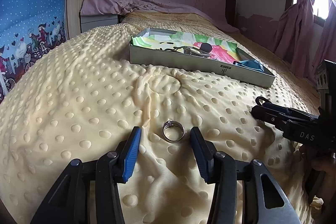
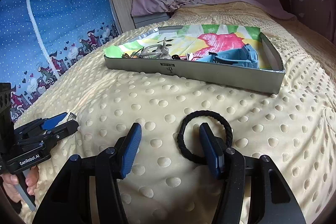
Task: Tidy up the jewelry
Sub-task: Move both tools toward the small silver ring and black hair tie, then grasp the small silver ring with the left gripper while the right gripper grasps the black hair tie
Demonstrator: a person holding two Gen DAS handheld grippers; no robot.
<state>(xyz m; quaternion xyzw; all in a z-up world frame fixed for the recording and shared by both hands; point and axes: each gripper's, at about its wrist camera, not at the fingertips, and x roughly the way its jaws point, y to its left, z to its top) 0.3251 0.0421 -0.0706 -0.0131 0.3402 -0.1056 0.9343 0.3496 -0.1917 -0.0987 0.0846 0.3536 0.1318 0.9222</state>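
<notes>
Ring (image 1: 173, 133) | flat on blanket (image 1: 84, 102) | stone end far-left

Both wrist views look low and close across the blanket (image 1: 84, 87); both share the box (image 2: 195, 75).

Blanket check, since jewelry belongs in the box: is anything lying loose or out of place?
Yes. A silver ring and a black hair tie lie loose on the yellow blanket, outside the grey box.

Black hand-held gripper (image 1: 166, 134) frames w/ blue ribbed pads, silver pivot screws, white "GenRobot.AI" & "DAS" lettering
</notes>
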